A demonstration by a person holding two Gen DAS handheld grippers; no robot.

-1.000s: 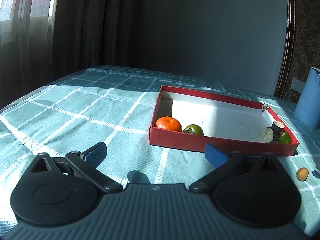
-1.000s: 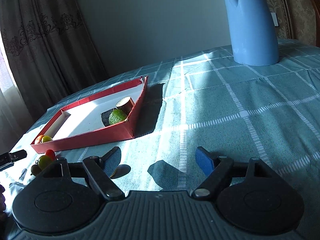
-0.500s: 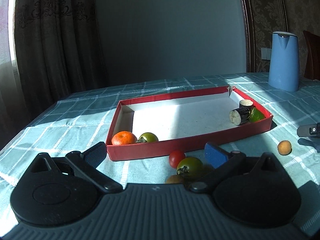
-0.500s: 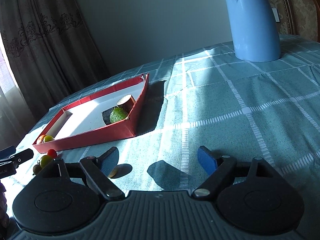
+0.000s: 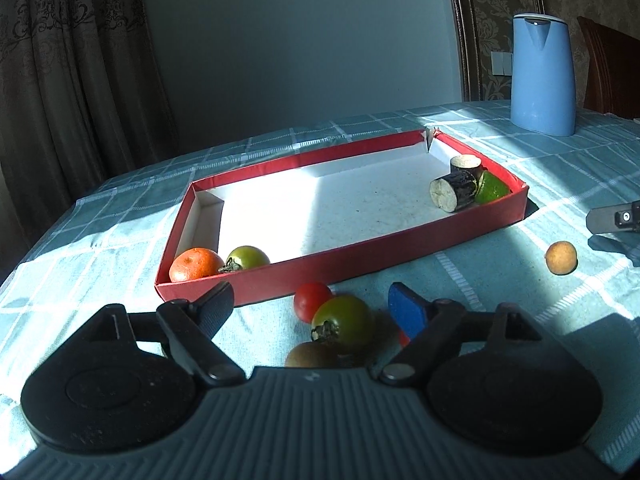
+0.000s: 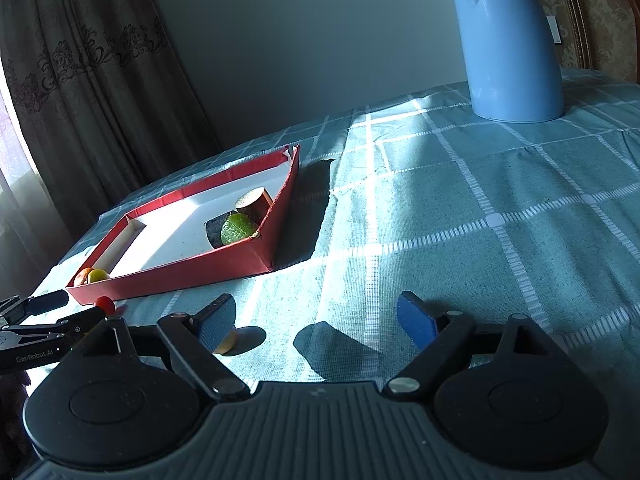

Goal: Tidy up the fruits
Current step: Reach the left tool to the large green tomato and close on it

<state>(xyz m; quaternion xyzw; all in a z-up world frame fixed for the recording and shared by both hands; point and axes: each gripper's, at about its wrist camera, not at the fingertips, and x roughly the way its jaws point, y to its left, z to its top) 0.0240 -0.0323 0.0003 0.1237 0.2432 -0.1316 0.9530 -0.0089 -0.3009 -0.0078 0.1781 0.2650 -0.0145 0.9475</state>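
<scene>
A red box (image 5: 360, 266) with a white floor holds a mandarin (image 5: 196, 264), a green persimmon (image 5: 248, 258), two dark cut stalk pieces (image 5: 454, 191) and a lime (image 5: 493, 190). On the cloth before it lie a red tomato (image 5: 312, 305), a green-red persimmon (image 5: 343, 320) and a brown kiwi (image 5: 312, 355). My left gripper (image 5: 311, 312) is closing, with this cluster between its jaws but untouched. A small tan fruit (image 5: 561, 263) lies to the right. It shows beside the left finger of my right gripper (image 6: 316, 320), whose jaws are opening around bare cloth.
A tall blue jug (image 6: 508, 40) stands at the back right on the checked teal tablecloth (image 6: 480, 220). Dark curtains hang behind the table's far left edge. The left gripper's fingers (image 6: 44, 320) reach in at the right wrist view's left edge, near the box (image 6: 180, 276).
The left gripper swung and moved up to the loose fruits in front of the box, and its jaws narrowed. The right gripper stayed put, jaws slightly wider.
</scene>
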